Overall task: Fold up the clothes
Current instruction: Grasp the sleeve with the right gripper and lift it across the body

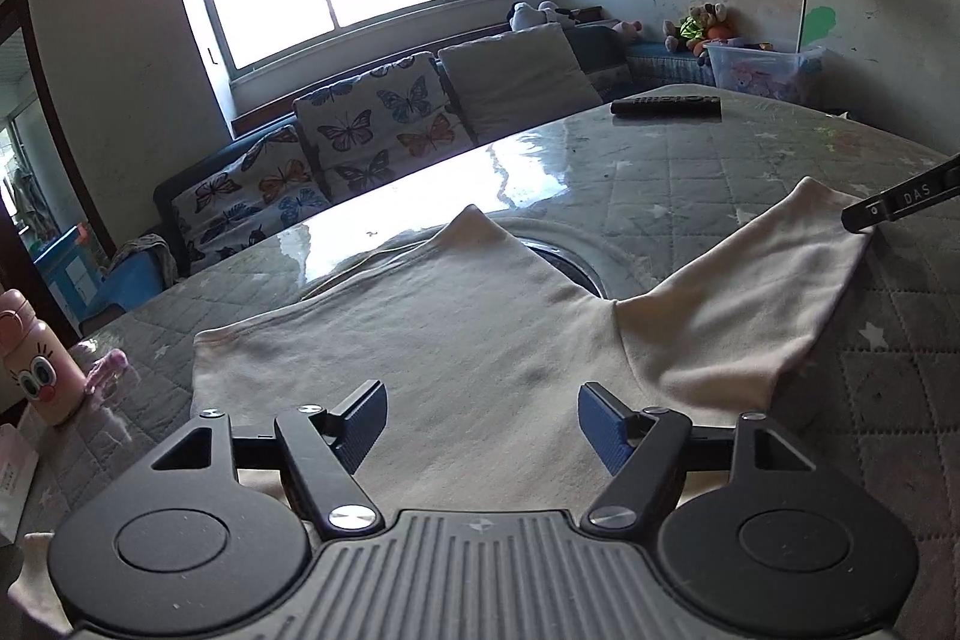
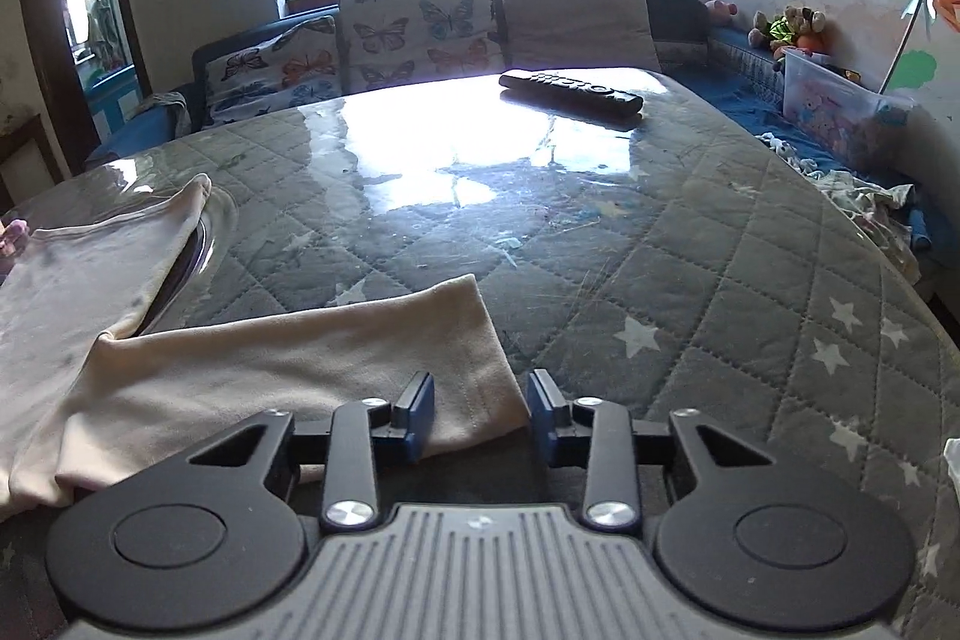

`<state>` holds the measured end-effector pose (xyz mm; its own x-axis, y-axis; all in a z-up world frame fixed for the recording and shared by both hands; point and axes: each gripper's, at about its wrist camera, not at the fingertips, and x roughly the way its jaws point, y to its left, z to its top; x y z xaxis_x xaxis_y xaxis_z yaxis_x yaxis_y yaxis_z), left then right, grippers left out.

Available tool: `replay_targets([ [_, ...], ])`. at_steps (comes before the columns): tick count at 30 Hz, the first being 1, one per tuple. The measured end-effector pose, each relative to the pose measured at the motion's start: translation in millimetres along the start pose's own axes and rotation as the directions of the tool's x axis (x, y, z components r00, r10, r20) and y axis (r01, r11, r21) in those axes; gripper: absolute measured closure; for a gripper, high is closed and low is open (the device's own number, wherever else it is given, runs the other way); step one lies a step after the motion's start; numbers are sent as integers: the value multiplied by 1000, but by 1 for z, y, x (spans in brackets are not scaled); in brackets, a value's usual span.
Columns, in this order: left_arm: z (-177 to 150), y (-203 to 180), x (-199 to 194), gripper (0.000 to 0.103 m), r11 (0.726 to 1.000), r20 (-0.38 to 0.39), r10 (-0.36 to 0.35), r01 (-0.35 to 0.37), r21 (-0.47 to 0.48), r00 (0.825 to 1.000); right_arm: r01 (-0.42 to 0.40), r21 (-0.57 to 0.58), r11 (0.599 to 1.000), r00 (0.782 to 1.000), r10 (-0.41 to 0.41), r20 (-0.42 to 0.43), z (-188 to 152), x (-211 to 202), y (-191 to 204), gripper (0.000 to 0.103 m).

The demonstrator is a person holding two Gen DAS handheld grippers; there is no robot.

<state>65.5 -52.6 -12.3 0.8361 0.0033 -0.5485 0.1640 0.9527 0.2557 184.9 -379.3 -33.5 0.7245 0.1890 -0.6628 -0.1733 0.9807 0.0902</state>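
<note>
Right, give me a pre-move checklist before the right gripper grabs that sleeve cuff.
1. Right gripper open: ok.
2. Sleeve cuff lies between its fingers: ok.
3. Left gripper open, over the shirt body: ok.
4. Sleeve lies flat on the table: ok.
5. Remote clear of the fold path: ok, far side.
6. Fingers low enough to catch fabric: cannot tell.

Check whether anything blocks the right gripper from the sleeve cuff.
Nothing visible does. The right gripper is open with the sleeve cuff corner already between its fingers. The only other thing on the table near here, the remote, lies far off at the back.
</note>
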Motion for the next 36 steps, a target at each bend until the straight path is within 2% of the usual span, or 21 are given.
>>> replay_targets([
  [1, 1, -2, 1, 29, 1000, -3, -1, 1, 4, 1000, -5, -1, 1000, 1000, 5, 4, 1, -1, -1, 82],
  [4, 2, -9, 5, 29, 1000, -15, -10, 10, 18, 1000, -21, -5, 1000, 1000, 21, 17, 3, -5, -2, 93],
  [7, 3, -16, 7, 29, 999, -25, -21, 21, 34, 999, -37, -8, 999, 999, 37, 30, 6, -9, -4, 96],
  [13, 6, -32, 12, 28, 997, -31, -46, 47, 55, 998, -56, -7, 998, 998, 56, 29, 9, -6, -11, 97],
  [24, -2, -37, 16, 27, 995, -56, -56, 61, 79, 997, -68, 20, 997, 997, 68, 34, 14, -1, -20, 97],
  [31, -4, -23, 1, 26, 997, -16, -55, 56, 45, 998, -72, -22, 997, 993, 74, 92, 32, -23, 1, 97],
  [36, -14, -8, -9, 25, 998, -9, -51, 51, 23, 999, -104, -83, 991, 982, 115, 149, 55, -50, 33, 97],
])
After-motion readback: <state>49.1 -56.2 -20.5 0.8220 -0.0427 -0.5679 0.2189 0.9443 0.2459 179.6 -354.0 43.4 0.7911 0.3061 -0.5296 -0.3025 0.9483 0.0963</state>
